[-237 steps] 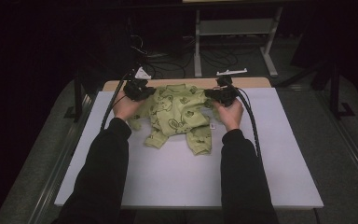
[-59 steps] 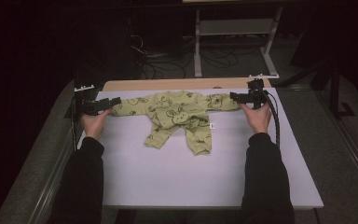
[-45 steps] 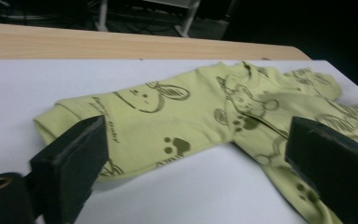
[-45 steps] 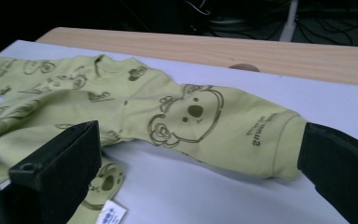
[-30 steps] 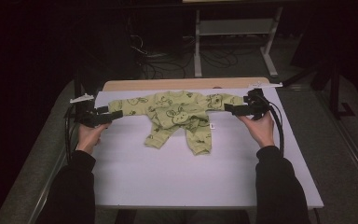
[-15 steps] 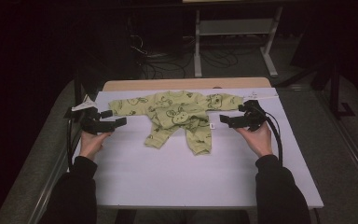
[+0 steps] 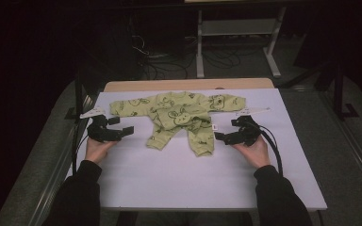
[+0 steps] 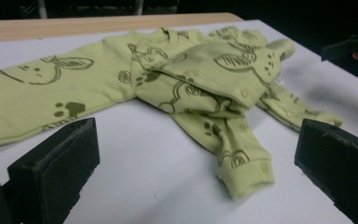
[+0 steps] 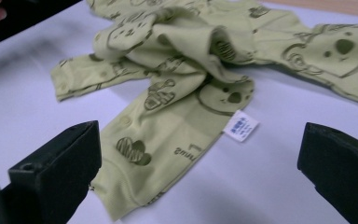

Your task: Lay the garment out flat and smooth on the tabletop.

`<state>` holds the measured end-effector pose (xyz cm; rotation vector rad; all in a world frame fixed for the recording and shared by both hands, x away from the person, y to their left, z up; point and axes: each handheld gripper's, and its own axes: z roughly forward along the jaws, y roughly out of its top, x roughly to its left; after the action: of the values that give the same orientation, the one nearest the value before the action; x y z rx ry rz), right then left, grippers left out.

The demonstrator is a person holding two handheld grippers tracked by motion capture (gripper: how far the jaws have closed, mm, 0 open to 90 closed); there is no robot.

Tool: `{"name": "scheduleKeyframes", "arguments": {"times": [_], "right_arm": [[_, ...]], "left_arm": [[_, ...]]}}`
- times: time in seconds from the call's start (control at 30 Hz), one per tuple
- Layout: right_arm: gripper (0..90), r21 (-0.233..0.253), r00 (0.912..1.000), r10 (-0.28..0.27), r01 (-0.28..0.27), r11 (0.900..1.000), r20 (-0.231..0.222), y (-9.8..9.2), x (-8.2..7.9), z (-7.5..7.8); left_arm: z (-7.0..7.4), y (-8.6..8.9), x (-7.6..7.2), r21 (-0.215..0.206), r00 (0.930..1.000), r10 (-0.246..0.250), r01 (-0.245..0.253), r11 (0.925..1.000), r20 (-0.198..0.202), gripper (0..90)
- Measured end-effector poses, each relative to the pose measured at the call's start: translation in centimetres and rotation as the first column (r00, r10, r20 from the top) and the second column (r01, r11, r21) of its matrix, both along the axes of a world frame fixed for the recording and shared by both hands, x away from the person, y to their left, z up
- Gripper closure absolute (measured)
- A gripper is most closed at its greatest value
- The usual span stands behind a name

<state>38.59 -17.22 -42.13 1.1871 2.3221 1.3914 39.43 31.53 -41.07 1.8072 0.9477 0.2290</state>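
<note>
High view: my left tool [image 7: 122,130] and right tool [image 7: 222,137], both open and empty, flank the green romper [image 7: 181,115] on the desk [image 7: 169,179], its bunched middle hiding the folds.

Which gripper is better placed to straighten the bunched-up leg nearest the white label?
Right, probably. The right gripper, open, sits just beside that leg and the label; the left gripper faces the other leg.
</note>
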Motion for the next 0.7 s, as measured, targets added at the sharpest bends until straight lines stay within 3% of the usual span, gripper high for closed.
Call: {"name": "scheduleKeyframes", "arguments": {"times": [0.37,0.7], "right_arm": [[0.0,-0.01,0.9947,0.103,-0.103,0.995,-0.002,2.1,-0.5,-0.4],[0.0,-0.069,0.9771,0.208,-0.211,0.975,-0.045,4.6,-1.1,-1.5]], "left_arm": [[-0.5,-2.7,-0.5,0.062,0.9949,-0.101,0.101,0.9929,-0.001,0.0],[-1.3,-5.0,-0.8,0.137,0.9846,-0.174,0.175,0.975,-0.017,0.0]]}}
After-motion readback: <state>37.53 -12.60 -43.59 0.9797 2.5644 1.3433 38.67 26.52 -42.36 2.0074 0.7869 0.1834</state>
